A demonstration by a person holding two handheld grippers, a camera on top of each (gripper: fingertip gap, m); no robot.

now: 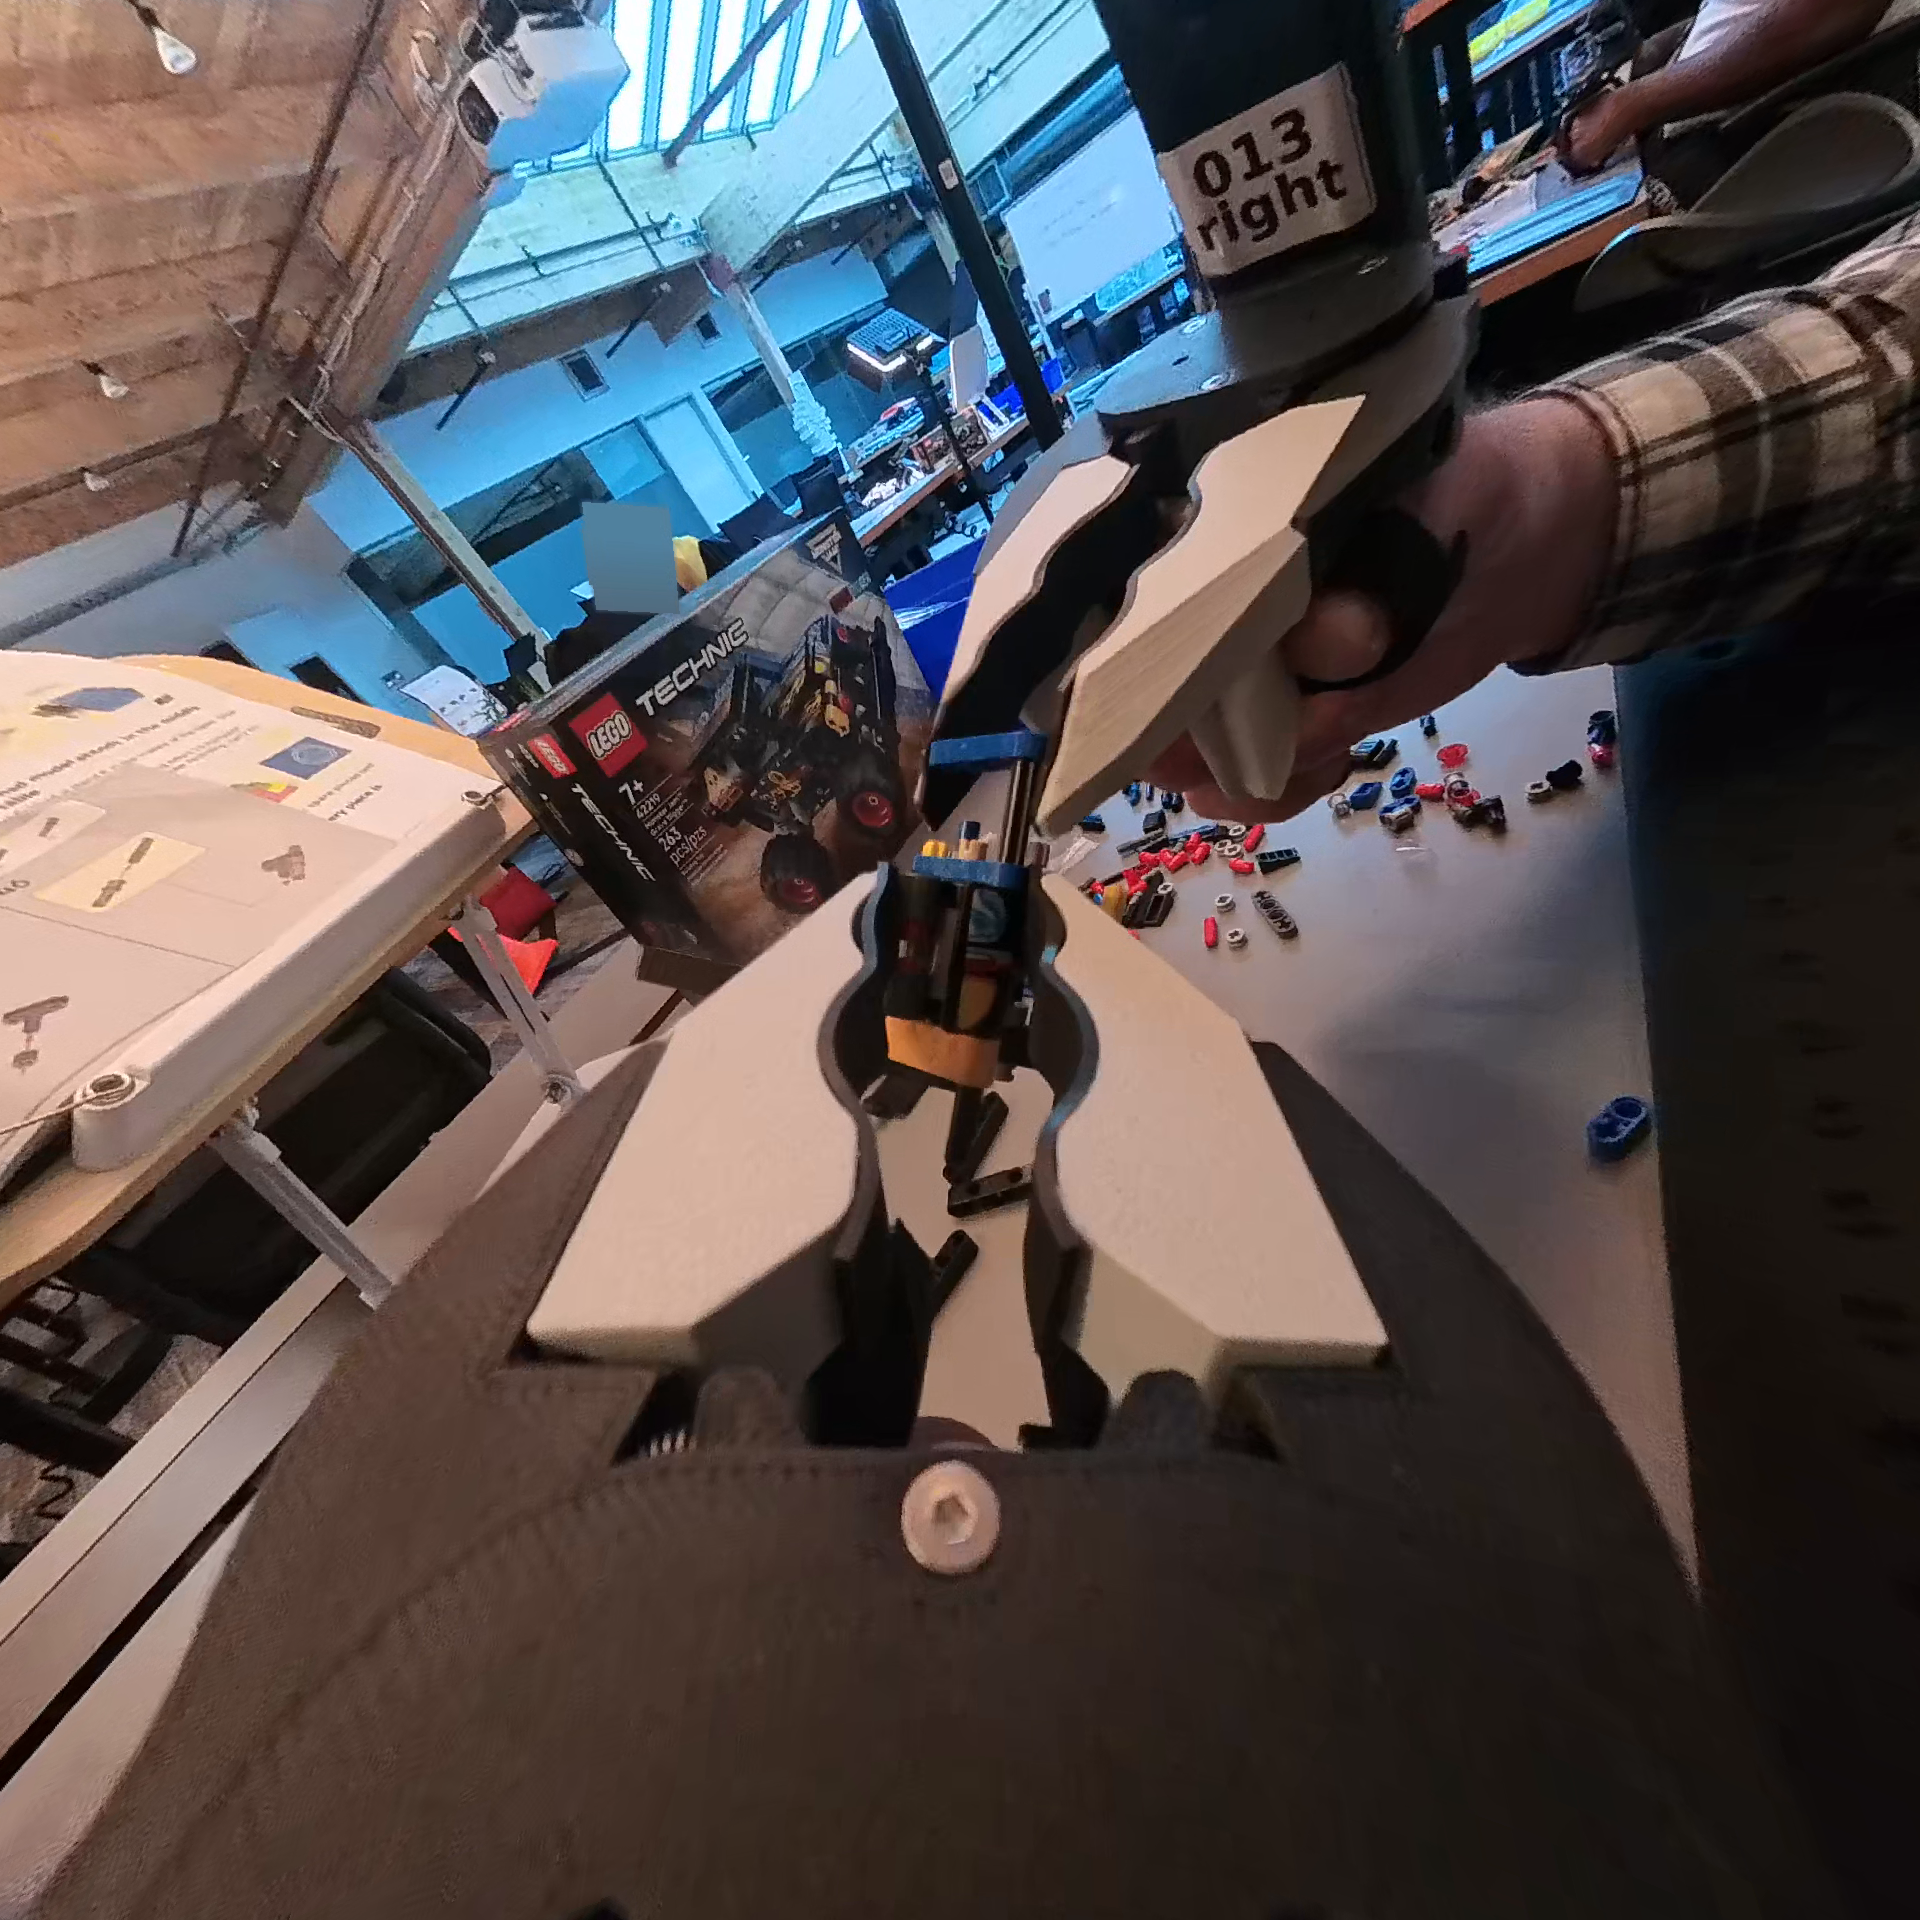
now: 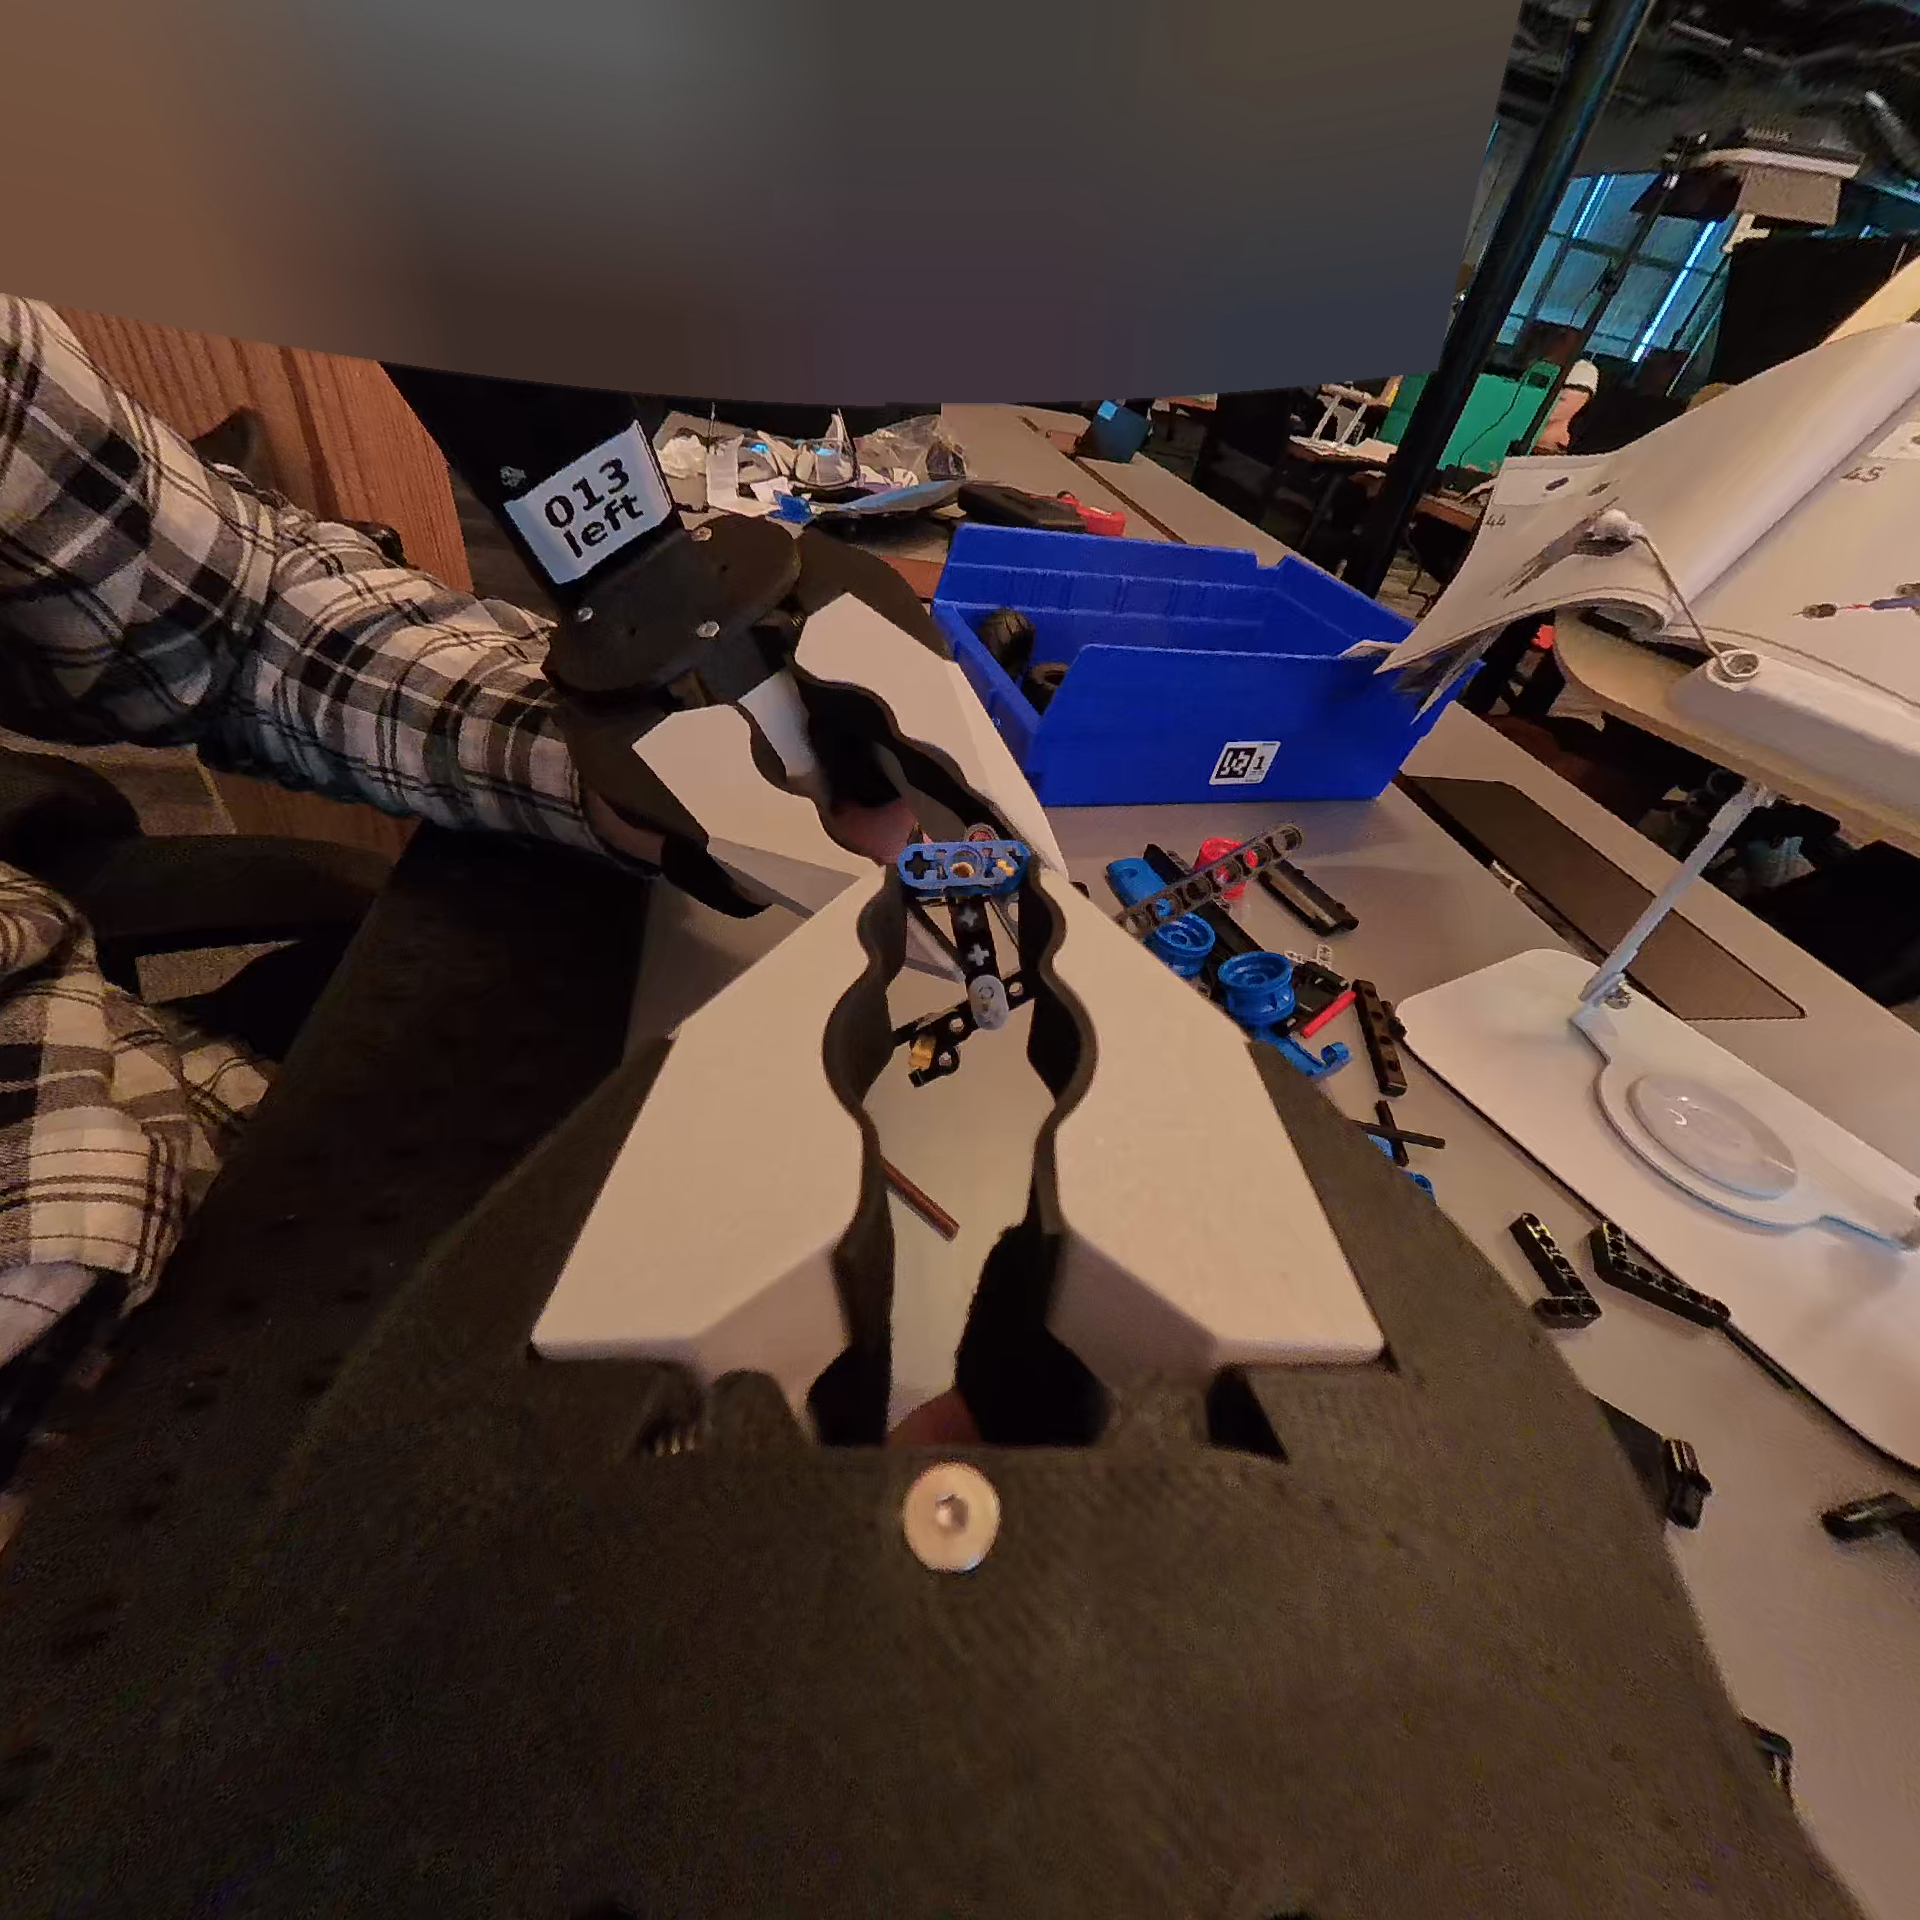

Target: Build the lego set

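Left gripper (image 1: 961,894): pinching the lego assembly (image 1: 951,977) above the counter (image 1: 1455,997).
Right gripper (image 2: 961,868): closed on a blue connector (image 2: 961,862) — at the assembly's top.
Loose pieces (image 1: 1226,873): scattered on the counter.
Blue bin (image 2: 1174,665): behind — holding tyres.

A pale grey worktop (image 1: 1434,997) stands in a tall, open workshop hall. A skylight (image 1: 717,62) casts cool blue light over white walls and a rough wooden wall (image 1: 208,260). A dark slanted post (image 1: 956,208) rises behind; other cluttered desks (image 2: 1039,457) fill the background.
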